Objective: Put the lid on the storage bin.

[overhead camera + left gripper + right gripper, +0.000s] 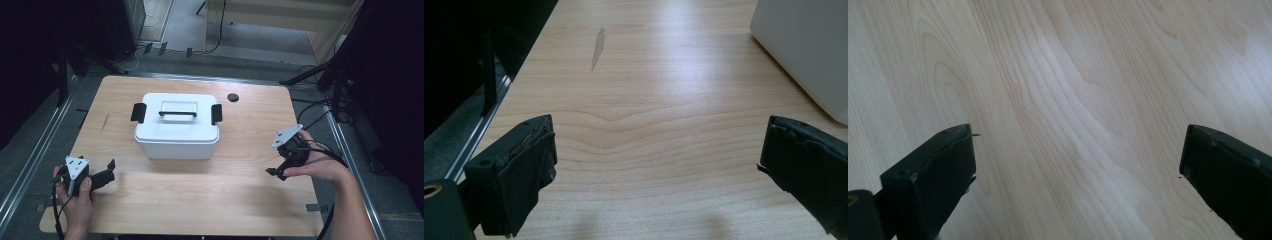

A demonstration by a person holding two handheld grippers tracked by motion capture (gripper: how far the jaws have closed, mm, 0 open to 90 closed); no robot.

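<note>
White lidded box sits mid worktop, lid on, black clip at each end, black handle flat on top. Left claw near front-left edge, jaws wide apart w/ nothing between, well clear of box; box corner shows in left gripper view. Right claw at front-right, jaws also spread, empty, over bare wood. Small black disc behind box

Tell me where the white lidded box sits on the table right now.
In the high view the white lidded box stands at the middle of the wooden table, slightly toward its far edge, ahead of both grippers, with a small black disc behind its right end.
</note>
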